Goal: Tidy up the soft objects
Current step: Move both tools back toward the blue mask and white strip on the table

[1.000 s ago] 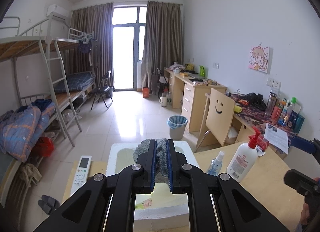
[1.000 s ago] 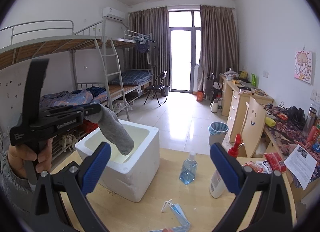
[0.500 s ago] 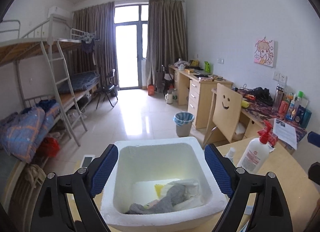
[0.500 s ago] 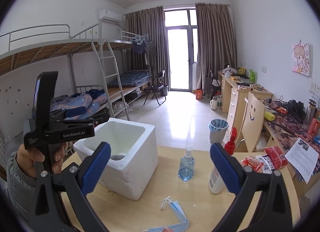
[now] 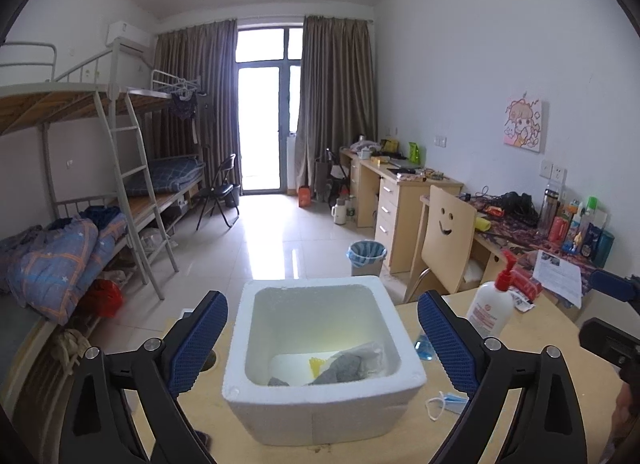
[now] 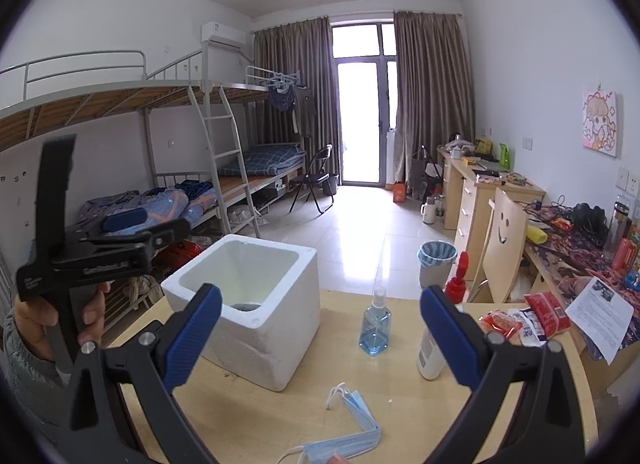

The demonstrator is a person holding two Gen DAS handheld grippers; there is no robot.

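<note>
The left tool was opening wide, empty, over the foam box. Below it the grey sock lay inside, long axis slanting up-right. The right tool stood wide, empty.

White lettering on the side of the left gripper, seen from the right wrist view, appears to read "CenRobot.AI"; a smaller line near its handle is too small to read. The pump bottle carries a round red logo and print, the printed sheet dense text, both illegible.
</note>
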